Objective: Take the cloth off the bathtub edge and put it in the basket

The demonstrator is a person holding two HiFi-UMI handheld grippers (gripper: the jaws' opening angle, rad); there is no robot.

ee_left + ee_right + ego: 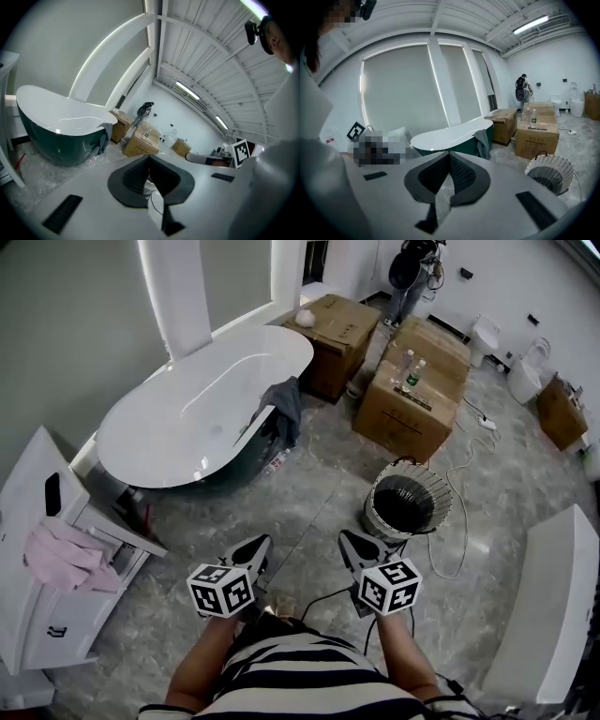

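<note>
A grey cloth (284, 409) hangs over the near rim of the white and dark green bathtub (178, 413); it also shows in the left gripper view as the cloth (105, 136) and in the right gripper view as the cloth (482, 143). The round wire basket (404, 503) stands on the floor to the right, seen too as the basket (549, 173). My left gripper (255, 548) and right gripper (352, 547) are held side by side close to my body, well short of the tub and basket. Both are shut with nothing between the jaws.
Cardboard boxes (412, 395) with bottles on top stand behind the basket, another box (335, 329) by the tub's far end. A white cabinet (56, 559) with pink cloth (61, 557) is at left. A white cable (459, 521) trails on the floor. Toilets (525, 371) at far right.
</note>
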